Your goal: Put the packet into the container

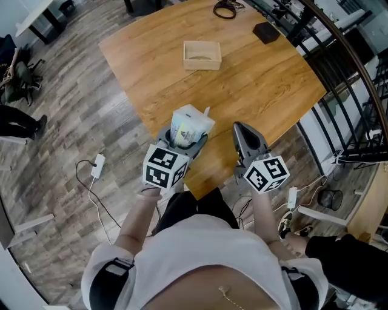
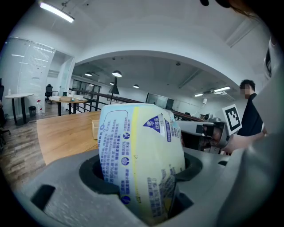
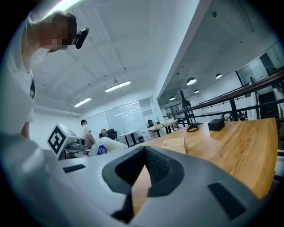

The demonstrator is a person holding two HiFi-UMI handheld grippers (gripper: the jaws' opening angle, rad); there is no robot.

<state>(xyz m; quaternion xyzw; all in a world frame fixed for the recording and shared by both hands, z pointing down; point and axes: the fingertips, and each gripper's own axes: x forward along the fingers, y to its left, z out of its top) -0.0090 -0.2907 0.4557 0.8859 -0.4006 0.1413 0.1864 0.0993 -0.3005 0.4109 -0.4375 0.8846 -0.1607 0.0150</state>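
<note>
**Item: packet, in hand, not yet in the container**

- Packet [image 2: 140, 155] – pale yellow and white soft pouch with blue print: a blue triangular label near the top, round blue icons and lines of small characters down one side, too fine to read.
- Left gripper [image 1: 183, 140] – jaws set wide and clamped on the packet's lower part. It is held upright over the table's near edge, well short of the container.
- Right gripper [image 1: 237, 128] – jaws drawn together at the tips, with nothing between them. It is held beside the left one.
- Each gripper carries a cube with black-and-white square markers.
- Container [image 1: 202, 63] – small open wooden box on the wooden table [image 1: 260, 85], near its middle.
- Black box [image 1: 265, 31] and coiled cable [image 1: 225, 9] – at the table's far end.
</note>
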